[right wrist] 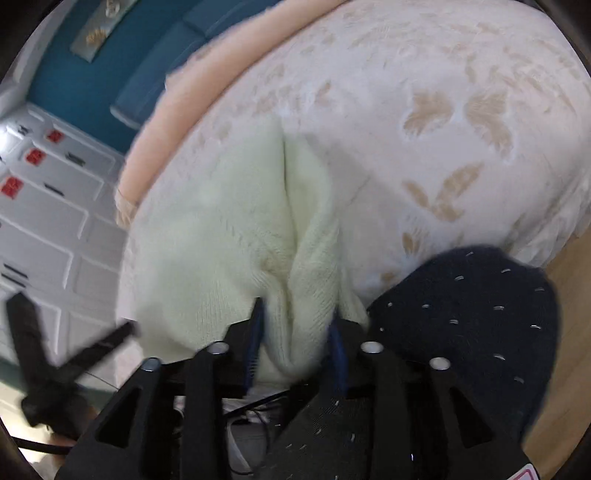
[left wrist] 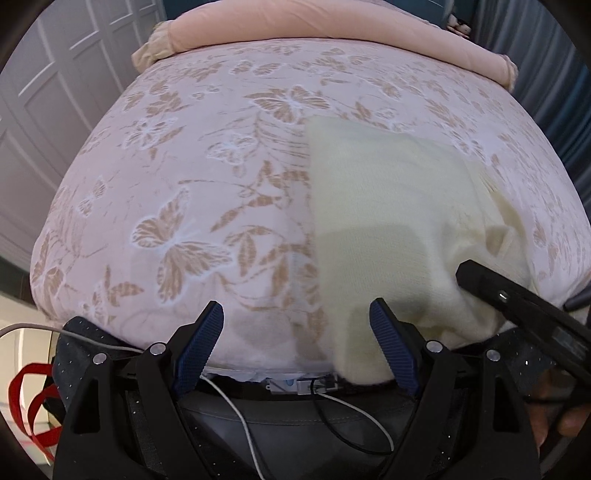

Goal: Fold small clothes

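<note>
A pale yellow knit garment [left wrist: 391, 221] lies on the right half of a bed cover [left wrist: 166, 192] that is pink-white with tan butterflies. My left gripper [left wrist: 297, 314] hovers over the bed's near edge, open. The garment's left edge lies between its blue pads [left wrist: 207, 332] untouched, close to the right one. My right gripper [right wrist: 297, 334] is shut on a bunched fold of the garment [right wrist: 229, 229], and ridges of knit run away from its jaws. In the left wrist view one black finger of the right gripper [left wrist: 517, 306] presses into the garment's near right corner.
A peach bolster [left wrist: 332, 33] lies along the far edge of the bed. White panelled doors [left wrist: 44, 110] stand on the left and a teal padded headboard [right wrist: 92, 74] behind. Dark dotted cloth [right wrist: 461, 332] on a person's leg sits by the near edge. A red strap [left wrist: 29, 398] and cables hang below.
</note>
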Available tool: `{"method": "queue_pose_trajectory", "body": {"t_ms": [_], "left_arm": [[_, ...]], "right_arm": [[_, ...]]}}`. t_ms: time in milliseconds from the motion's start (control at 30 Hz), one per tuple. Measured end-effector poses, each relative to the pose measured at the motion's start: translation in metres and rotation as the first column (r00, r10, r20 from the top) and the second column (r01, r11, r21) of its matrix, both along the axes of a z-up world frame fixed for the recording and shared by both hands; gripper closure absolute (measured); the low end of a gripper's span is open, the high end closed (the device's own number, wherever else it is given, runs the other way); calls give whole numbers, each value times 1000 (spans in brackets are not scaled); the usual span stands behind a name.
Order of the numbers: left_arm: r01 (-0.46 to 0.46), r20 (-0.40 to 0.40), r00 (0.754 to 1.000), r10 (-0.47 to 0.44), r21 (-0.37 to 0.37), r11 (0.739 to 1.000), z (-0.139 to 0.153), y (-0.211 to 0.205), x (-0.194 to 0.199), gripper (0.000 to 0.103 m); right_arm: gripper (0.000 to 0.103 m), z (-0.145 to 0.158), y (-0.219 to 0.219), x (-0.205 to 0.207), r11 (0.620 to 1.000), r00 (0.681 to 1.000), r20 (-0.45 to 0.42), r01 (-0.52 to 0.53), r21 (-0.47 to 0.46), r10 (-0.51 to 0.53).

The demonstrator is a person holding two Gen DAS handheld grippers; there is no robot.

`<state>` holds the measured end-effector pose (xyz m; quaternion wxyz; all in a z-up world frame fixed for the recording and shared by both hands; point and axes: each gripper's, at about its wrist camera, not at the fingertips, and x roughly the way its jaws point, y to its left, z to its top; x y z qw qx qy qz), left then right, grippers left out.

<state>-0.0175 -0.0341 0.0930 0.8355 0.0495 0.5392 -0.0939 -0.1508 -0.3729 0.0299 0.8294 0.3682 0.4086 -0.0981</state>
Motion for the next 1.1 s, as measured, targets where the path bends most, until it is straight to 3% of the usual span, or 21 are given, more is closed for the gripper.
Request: {"method": "queue_pose_trajectory", "body": {"t_ms": [100, 233, 333, 500, 533, 567, 600, 633, 700, 733, 800, 833, 867, 900, 933, 1000, 1100], "left_arm": [[-17, 25, 1000, 18, -34, 999, 12, 5, 2, 24], [25, 60, 998, -18, -117, 993, 26, -9, 3, 24], [99, 54, 994, -92, -144, 985, 22, -37, 3, 24], [204, 15, 979, -204, -111, 973, -5, -92, -1, 24], [214, 15, 977, -214, -108, 971, -7, -98, -2, 24], [219, 21, 976, -218, -103, 970, -8, -102, -3, 24], [227, 31, 974, -225, -94, 969, -8, -106, -5, 24], [236, 39, 972, -233, -79, 969, -9, -109, -6, 24], [246, 43, 969, -244, -57, 968, -12, -113, -8, 23], [247, 40, 969, -245, -53, 968, -13, -115, -9, 22], [241, 31, 970, -240, -50, 969, -16, -116, -8, 21], [240, 29, 971, -239, -49, 970, -16, -115, -8, 20], [242, 28, 970, -241, -43, 969, -17, -116, -9, 20], [244, 27, 970, -243, -39, 969, -17, -116, -8, 19], [244, 27, 970, -243, -34, 969, -17, -116, -8, 19], [240, 26, 971, -239, -30, 970, -18, -116, -9, 18], [230, 28, 973, -229, -39, 972, -14, -114, -9, 18]], "right_arm": [[61, 25, -7, -13, 996, 1000, 26, 18, -91, -16], [61, 36, -21, 1, 999, 995, 94, -36, -16, 38], [59, 24, -27, 33, 991, 989, 98, -114, 63, 108], [52, -18, -13, 87, 965, 977, 0, -209, 162, 211], [54, -22, -11, 92, 963, 976, -17, -213, 162, 219], [63, -21, -6, 95, 963, 972, -23, -229, 141, 235], [88, -11, -1, 96, 956, 964, 19, -267, 118, 267], [88, 3, 1, 92, 958, 961, 66, -273, 84, 268], [90, 51, 4, 73, 960, 928, 259, -279, 12, 266], [90, 64, 4, 68, 962, 915, 303, -274, -17, 266], [90, 59, 6, 68, 964, 932, 251, -239, -112, 261], [89, 42, 6, 76, 959, 953, 156, -236, -159, 261], [89, 7, 5, 90, 948, 964, -4, -262, -179, 266], [88, -22, 1, 96, 952, 962, -104, -267, -149, 253], [86, -29, -3, 91, 966, 971, -85, -233, -111, 225], [86, -11, -5, 82, 979, 982, -41, -187, -79, 184], [85, 28, 0, 55, 973, 993, -12, -118, -197, 118]]}}
